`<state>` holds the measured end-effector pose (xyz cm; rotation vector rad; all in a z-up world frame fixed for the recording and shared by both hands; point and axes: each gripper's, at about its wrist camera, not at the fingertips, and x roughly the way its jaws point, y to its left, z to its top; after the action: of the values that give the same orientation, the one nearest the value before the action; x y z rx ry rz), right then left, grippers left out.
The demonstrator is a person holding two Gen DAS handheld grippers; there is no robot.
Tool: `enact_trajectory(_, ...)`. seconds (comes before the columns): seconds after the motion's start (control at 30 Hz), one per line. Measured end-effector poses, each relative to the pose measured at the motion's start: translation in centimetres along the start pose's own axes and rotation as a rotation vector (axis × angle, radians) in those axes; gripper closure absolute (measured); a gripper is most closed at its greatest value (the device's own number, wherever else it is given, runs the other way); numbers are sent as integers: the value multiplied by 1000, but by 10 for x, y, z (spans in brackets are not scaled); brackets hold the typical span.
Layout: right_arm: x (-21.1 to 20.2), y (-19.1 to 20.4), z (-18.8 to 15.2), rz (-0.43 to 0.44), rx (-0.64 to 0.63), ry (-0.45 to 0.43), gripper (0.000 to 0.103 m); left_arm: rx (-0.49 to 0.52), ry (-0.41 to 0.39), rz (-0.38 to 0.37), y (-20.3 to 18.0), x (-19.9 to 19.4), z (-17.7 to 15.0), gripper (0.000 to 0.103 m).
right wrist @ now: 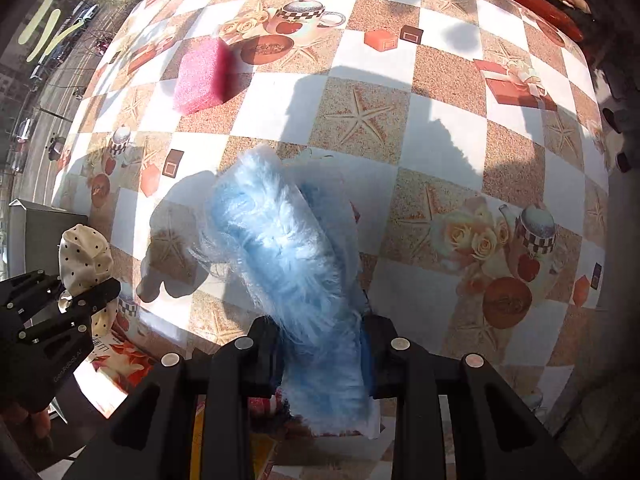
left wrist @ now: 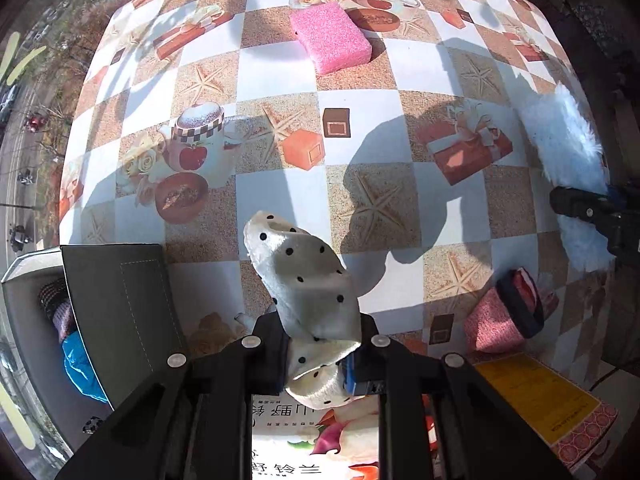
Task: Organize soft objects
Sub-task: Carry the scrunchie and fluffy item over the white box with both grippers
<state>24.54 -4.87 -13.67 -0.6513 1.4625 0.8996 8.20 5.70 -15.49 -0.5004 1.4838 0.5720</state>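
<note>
Hanging from the clamped left gripper (left wrist: 320, 350), a white polka-dot sock (left wrist: 308, 280) dangles above the table (left wrist: 280, 68); the right gripper (right wrist: 324, 354) pinches a fluffy blue cloth (right wrist: 280, 256). Nearby lie a pink sponge (left wrist: 332, 36), a pink knitted item (left wrist: 500, 316), and a dark bin (left wrist: 120, 304). Printed Chinese characters appear below, only partly legible.

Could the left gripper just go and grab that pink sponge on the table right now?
Probably not yet: the left gripper is shut on the polka-dot sock. The path to the pink sponge looks free, but it would need to drop the sock first.
</note>
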Motion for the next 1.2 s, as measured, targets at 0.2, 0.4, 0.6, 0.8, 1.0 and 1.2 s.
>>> enact_trajectory(0.2, -42, -5, -30, 40, 73, -28, 72, 68, -55, -14, -13, -36, -17, 81)
enact_trajectory(0.4, -76, 9, -61, 75, 111, -75, 72, 127, -112, -51, -29, -70, -39, 81)
enact_trajectory(0.6, -104, 36, -86, 126, 152, -128, 72, 183, -199, -58, -29, -103, -71, 81)
enact_trajectory(0.8, -130, 83, -94, 179, 124, -173, 72, 148, -258, -26, 8, -130, -97, 81)
enact_trajectory(1.0, -118, 150, -100, 249, 35, -134, 72, 96, -264, 35, 53, -136, -129, 81)
enact_trajectory(1.2, -102, 218, -108, 254, -153, -69, 72, -13, -233, 60, 99, -132, -157, 81)
